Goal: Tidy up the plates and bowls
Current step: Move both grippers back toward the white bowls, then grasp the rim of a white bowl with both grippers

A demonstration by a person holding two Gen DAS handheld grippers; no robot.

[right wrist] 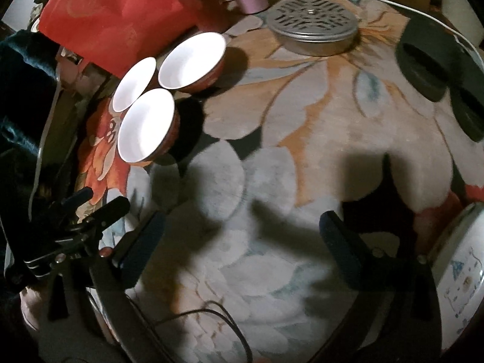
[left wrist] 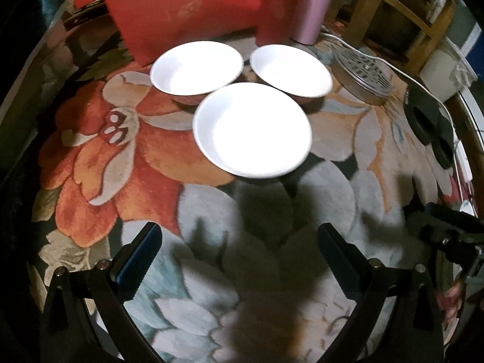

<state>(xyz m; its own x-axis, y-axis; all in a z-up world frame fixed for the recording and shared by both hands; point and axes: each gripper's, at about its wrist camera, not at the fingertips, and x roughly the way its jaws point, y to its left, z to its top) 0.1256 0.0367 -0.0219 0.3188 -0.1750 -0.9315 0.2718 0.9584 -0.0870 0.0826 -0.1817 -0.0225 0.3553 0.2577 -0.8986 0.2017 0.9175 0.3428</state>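
Note:
Three bowls, white inside and red outside, stand close together on the flowered tablecloth (left wrist: 99, 157). In the left wrist view the near bowl (left wrist: 252, 130) sits ahead of my left gripper (left wrist: 240, 254), with the other two bowls (left wrist: 196, 68) (left wrist: 292, 71) behind it. The left gripper is open, empty, and well short of the near bowl. In the right wrist view the same bowls (right wrist: 146, 125) (right wrist: 134, 84) (right wrist: 192, 62) lie far to the upper left. My right gripper (right wrist: 242, 242) is open over bare cloth, with nothing between its fingers.
A red bag (left wrist: 181, 9) and a pink bottle (left wrist: 311, 6) stand behind the bowls. To the right are a perforated metal lid (right wrist: 311, 27), black round objects (right wrist: 432, 60), a white cable (right wrist: 378, 0) and a white appliance (right wrist: 459, 281).

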